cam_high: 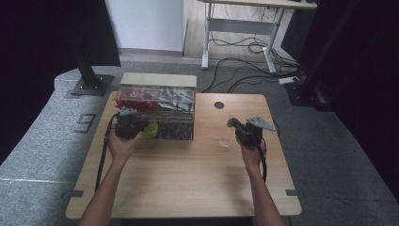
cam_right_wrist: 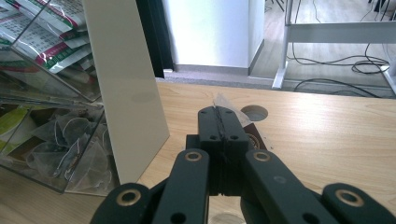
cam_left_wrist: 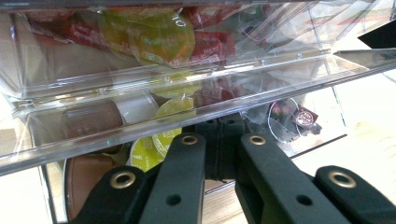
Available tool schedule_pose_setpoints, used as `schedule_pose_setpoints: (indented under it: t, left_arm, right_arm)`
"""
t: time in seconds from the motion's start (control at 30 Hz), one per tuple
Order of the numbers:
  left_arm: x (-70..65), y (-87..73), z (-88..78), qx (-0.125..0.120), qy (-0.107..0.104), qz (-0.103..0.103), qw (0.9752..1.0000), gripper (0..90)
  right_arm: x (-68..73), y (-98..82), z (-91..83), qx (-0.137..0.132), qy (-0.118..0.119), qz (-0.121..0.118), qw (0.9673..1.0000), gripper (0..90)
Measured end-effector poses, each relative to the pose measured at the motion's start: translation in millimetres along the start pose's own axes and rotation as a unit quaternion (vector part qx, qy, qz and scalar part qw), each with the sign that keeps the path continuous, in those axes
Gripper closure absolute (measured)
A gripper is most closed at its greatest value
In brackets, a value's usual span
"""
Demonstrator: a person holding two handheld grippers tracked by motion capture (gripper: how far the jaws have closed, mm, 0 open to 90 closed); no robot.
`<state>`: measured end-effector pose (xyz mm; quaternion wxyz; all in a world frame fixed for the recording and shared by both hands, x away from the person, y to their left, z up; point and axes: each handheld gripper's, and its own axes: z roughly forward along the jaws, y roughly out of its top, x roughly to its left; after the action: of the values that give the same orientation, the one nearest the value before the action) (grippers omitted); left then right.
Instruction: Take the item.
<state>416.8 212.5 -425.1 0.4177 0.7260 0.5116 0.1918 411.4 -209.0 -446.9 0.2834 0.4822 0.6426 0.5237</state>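
Note:
A clear plastic organizer (cam_high: 157, 87) stands at the back left of the wooden table (cam_high: 188, 179). It holds red packets, yellow-green capsules (cam_left_wrist: 144, 151) and clear tea bag packets (cam_right_wrist: 70, 149). My left gripper (cam_high: 139, 127) (cam_left_wrist: 219, 128) is shut at the organizer's lower left compartment, its tips under a clear edge; what they press on is hidden. My right gripper (cam_high: 231, 123) (cam_right_wrist: 219, 114) is shut on a thin clear tea bag packet (cam_right_wrist: 224, 101), held just above a clear cup (cam_high: 227, 141).
A round cable hole (cam_high: 219, 105) is in the table behind the right gripper. The organizer's beige side panel (cam_right_wrist: 126, 93) stands close on the right gripper's left. Desk legs and cables (cam_high: 244, 44) lie on the floor beyond the table.

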Motion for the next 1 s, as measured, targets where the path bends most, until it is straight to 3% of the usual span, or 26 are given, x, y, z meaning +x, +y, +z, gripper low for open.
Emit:
schedule_pose_setpoints:
  t: [0.73, 0.77, 0.83, 1.0]
  left_arm:
    - [-0.6, -0.8, 1.8, 0.0, 0.0, 0.001, 1.0, 90.0]
    - [-0.5, -0.9, 1.8, 0.0, 0.0, 0.002, 1.0, 90.0]
    - [-0.6, -1.2, 1.9, 0.0, -0.001, 0.001, 1.0, 90.0]
    - [-0.8, -1.3, 2.2, 0.0, -0.001, 0.001, 1.0, 90.0]
  right_arm:
    - [-2.2, -0.2, 11.6, 0.011, -0.001, -0.004, 0.9999, 88.6]
    - [-1.7, -0.4, 12.1, 0.011, -0.002, -0.007, 0.9999, 87.1]
    - [-0.8, -0.6, 12.8, 0.007, -0.002, -0.014, 0.9999, 71.5]
    - [1.6, -1.1, 12.2, 0.005, 0.0, -0.029, 0.9996, 67.9]
